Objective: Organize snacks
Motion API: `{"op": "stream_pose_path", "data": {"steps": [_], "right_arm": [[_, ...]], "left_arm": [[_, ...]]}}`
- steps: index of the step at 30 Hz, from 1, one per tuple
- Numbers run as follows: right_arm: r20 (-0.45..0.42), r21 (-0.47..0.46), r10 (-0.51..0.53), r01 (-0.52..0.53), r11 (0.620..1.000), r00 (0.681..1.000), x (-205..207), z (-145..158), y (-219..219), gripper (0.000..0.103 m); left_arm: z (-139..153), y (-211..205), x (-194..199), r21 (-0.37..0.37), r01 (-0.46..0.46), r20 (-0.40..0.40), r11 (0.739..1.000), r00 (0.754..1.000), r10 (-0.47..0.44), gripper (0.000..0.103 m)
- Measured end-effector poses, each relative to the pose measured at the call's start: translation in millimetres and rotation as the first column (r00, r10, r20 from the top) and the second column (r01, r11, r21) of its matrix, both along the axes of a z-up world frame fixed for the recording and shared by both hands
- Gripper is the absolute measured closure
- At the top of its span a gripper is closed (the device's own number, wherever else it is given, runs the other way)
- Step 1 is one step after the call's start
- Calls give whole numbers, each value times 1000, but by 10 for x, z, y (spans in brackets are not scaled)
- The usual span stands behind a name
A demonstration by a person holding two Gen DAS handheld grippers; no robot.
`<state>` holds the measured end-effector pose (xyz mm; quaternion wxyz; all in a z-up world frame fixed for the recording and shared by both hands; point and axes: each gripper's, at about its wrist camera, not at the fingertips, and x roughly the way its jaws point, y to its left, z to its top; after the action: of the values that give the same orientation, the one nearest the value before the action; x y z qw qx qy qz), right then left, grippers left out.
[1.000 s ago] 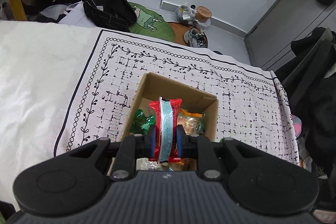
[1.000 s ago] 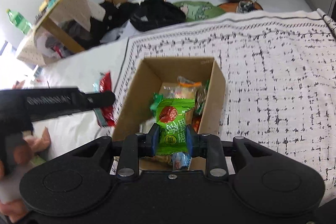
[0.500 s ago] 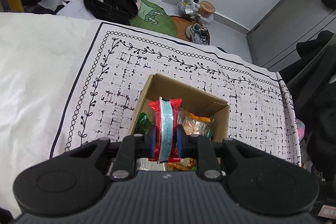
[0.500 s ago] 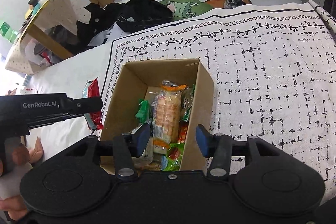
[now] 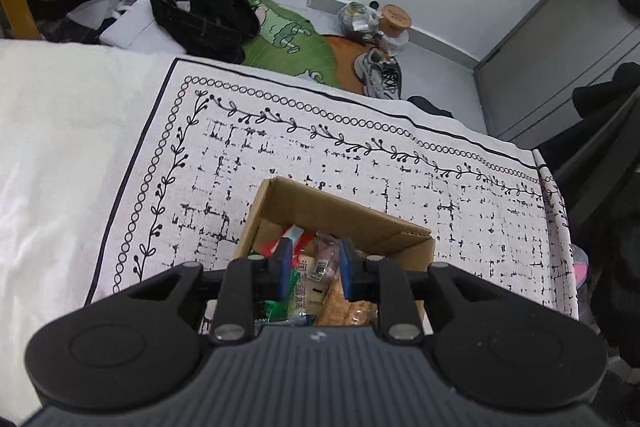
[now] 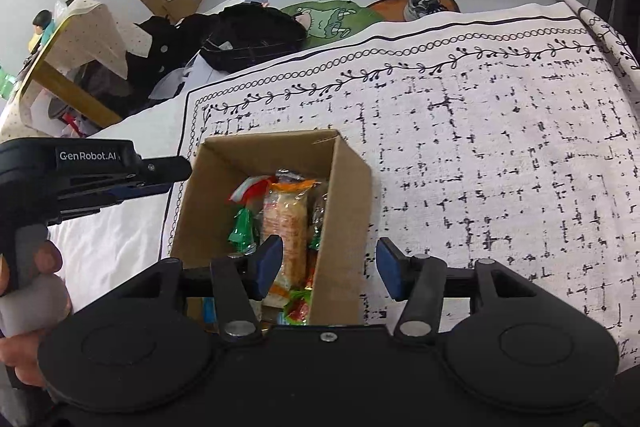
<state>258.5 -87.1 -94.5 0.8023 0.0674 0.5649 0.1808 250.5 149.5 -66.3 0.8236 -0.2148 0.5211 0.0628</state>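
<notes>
Much of the cardboard box (image 5: 348,223) was hidden from you in the left wrist view: its near half sat behind the body of your left gripper (image 5: 313,269), and only the far wall and right corner showed clearly. The snacks (image 6: 284,223) inside were a jumble there; some printed characters and a barcode showed between the fingers, but which packet they belonged to was hard to make out. In the right wrist view the near end of the box was likewise cut off by the body of your right gripper (image 6: 328,269), so the packets closest to you could not be read.

Your left gripper had its blue pads parted with nothing held between them; it hovered above the open box, and the packets seen in the gap lay lower down inside. Your right gripper was spread wide and empty, its left pad over the box interior and its right pad out over the patterned cloth (image 6: 480,155), so the box's right wall lay between the two.

In the box, a long orange-wrapped biscuit packet (image 6: 285,227) lay lengthwise down the middle, with a green wrapper (image 6: 241,230) to its left and a red and white packet (image 6: 250,189) toward the far end. The box stood on the black and white cloth, near its left border. Your hand (image 6: 28,279) showed at the left edge of the right wrist view, gripping the left tool's handle.
</notes>
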Motion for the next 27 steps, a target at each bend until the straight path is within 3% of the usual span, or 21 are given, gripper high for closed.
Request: {"op": "stream_pose_path", "data": {"steps": [5, 13, 17, 20, 27], "right_arm": [[1, 6, -10, 10, 1000, 1000, -2, 14, -53, 49], [31, 20, -24, 23, 1000, 999, -93, 126, -155, 38], [48, 16, -47, 47, 999, 998, -147, 184, -250, 32], [69, 20, -69, 68, 997, 995, -202, 234, -327, 23], [124, 34, -128, 125, 992, 984, -361, 345, -535, 4]], "left_arm": [[2, -32, -62, 11, -1, -16, 1000, 1000, 1, 71], [114, -86, -238, 45, -3, -25, 999, 1000, 4, 39], [178, -153, -343, 65, 15, -29, 998, 999, -13, 32], [207, -211, -423, 71, 32, -31, 997, 999, -30, 29], [341, -360, -623, 111, 77, 14, 991, 997, -79, 3]]}}
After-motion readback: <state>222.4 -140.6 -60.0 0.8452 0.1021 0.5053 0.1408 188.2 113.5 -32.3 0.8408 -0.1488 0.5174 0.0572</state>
